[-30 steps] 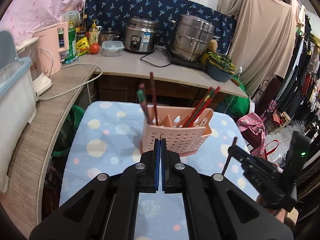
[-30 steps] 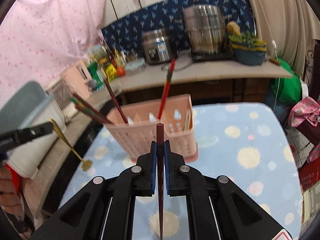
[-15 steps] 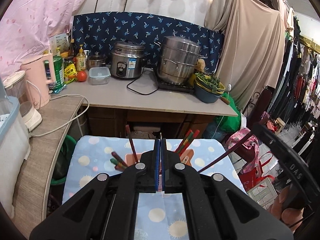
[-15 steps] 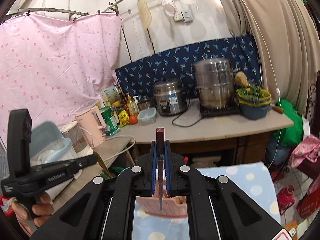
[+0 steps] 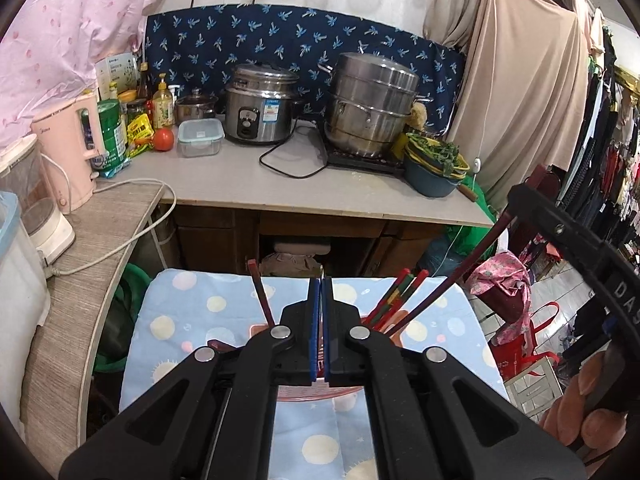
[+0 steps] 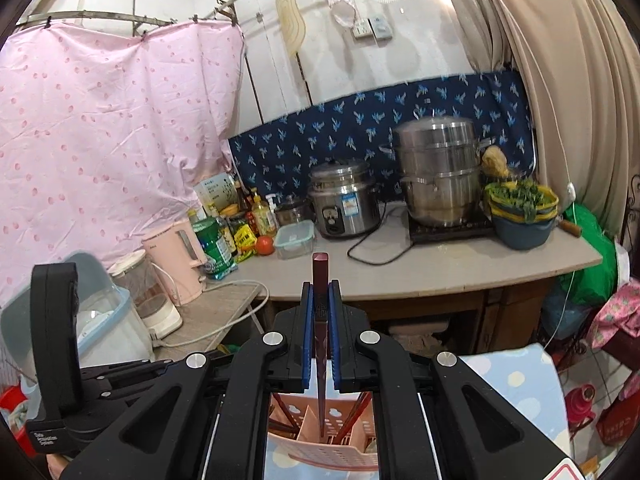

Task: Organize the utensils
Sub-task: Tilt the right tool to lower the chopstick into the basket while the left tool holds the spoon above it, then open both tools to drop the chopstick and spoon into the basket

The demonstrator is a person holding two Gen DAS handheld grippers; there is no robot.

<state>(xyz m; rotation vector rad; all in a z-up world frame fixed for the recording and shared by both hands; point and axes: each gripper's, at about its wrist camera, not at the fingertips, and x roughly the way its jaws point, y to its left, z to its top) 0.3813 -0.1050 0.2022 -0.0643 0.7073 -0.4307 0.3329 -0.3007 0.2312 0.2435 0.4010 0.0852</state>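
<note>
My right gripper (image 6: 321, 304) is shut on a dark red chopstick (image 6: 321, 280). It holds the chopstick upright with its tip down in the pink slotted utensil caddy (image 6: 320, 444) below. In the left wrist view the same chopstick (image 5: 472, 260) slants down into the caddy (image 5: 320, 394), beside red-and-green chopsticks (image 5: 396, 296) and a dark chopstick (image 5: 260, 296). My left gripper (image 5: 320, 292) is shut above the caddy; a thin metal tip shows between its pads, too small to identify.
The caddy stands on a blue polka-dot cloth (image 5: 192, 320). Behind is a counter (image 5: 248, 176) with a rice cooker (image 5: 260, 108), steel steamer pot (image 5: 372, 104), pink kettle (image 5: 68, 152) and bottles. A red bag (image 5: 516, 344) lies on the floor at right.
Both grippers rose and tilted up, so the caddy dropped low in both views. The right gripper carried the dark red chopstick over the caddy and its tip is now inside.
</note>
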